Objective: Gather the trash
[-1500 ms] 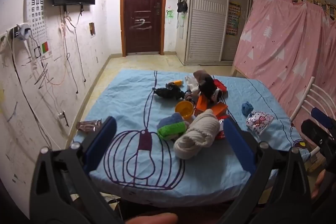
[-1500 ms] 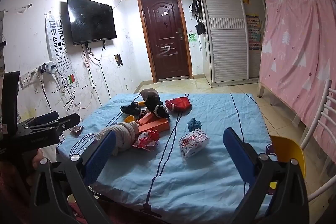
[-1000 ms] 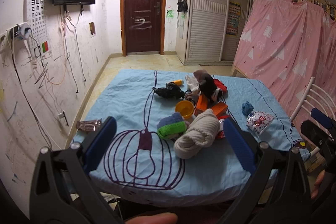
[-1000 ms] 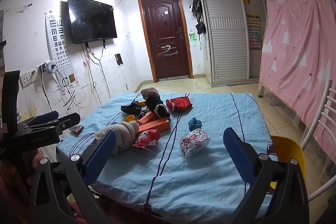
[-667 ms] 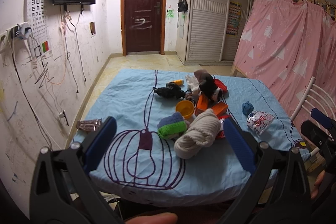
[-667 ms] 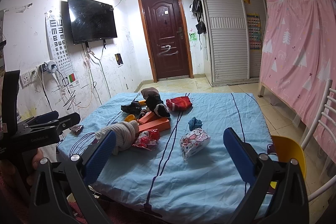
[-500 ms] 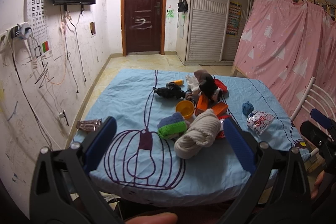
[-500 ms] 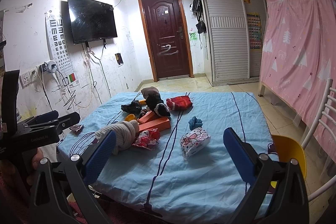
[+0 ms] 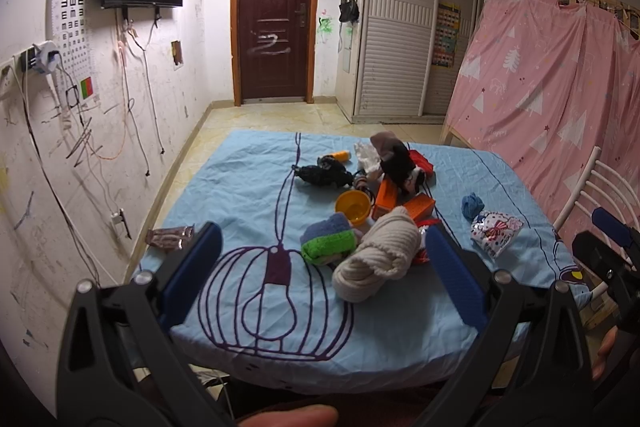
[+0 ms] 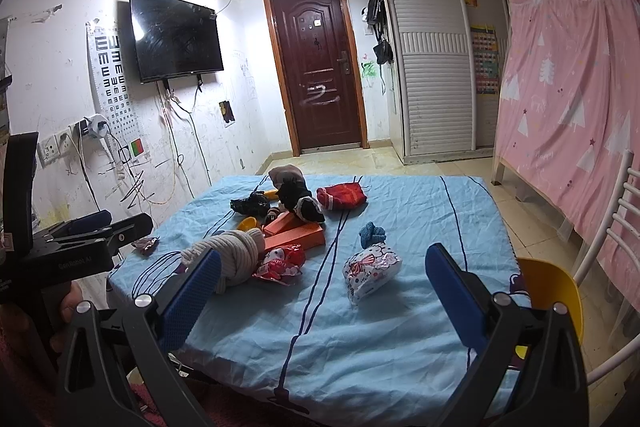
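- A table covered by a light blue cloth (image 9: 248, 187) is seen from its near edge through two handheld grippers.
- The left gripper (image 9: 320, 275) is held above the near edge with its blue-padded jaws spread wide and nothing between them.
- The right gripper (image 10: 320, 283) is held over the near right part of the table, jaws likewise wide apart and empty.
- A white printed snack bag (image 10: 372, 271) is seen lying near the right edge, with a small blue knitted item (image 10: 372, 233) just behind it.
- A red snack wrapper (image 10: 280, 261) is placed toward the middle, touching a rolled cream sweater (image 9: 380, 253).
- A brown wrapper (image 9: 168, 237) is found at the left edge, well apart from the rest.
- Orange boxes (image 10: 294, 233), a yellow bowl (image 9: 352, 207) and dark clothing (image 9: 324, 174) are clustered near the centre.
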The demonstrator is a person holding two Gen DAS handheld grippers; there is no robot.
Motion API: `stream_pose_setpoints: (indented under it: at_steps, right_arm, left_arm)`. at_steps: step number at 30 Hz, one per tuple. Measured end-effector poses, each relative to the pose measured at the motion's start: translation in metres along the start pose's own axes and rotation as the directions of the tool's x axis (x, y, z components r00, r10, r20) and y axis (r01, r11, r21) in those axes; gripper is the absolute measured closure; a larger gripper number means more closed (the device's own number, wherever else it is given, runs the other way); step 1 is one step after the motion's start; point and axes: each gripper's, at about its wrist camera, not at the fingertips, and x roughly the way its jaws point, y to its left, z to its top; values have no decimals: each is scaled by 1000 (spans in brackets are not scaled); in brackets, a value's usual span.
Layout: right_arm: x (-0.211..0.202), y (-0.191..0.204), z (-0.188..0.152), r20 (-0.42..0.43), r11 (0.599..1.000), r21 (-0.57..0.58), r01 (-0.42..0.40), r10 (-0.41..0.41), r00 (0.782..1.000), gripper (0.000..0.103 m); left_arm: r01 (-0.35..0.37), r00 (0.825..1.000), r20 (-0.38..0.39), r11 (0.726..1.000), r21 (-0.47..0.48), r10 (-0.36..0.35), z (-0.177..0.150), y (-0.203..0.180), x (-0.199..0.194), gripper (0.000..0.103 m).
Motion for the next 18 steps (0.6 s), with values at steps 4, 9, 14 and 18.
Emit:
stream_pose_setpoints:
  at_steps: [4,9,14,18]
  right_arm:
    - [0,0,-1,0,1000,0,0,0,1000,8]
    - [0,-1,0,-1,1000,-1,1,-1,1000,8]
    - [-1,0,0,-2,1000,-1,1,-1,1000,8]
    - [-1,0,0,-4,1000,0,1,-1,1000,8]
  left_arm:
    - [0,1000,0,1000,0,0,0,0,0,6]
    - [0,1000,0,1000,0,0,0,0,0,6]
    - [0,1000,-1,1000,-1,0,0,0,0,6]
    - [0,1000,-1,1000,-1,0,0,0,0,6]
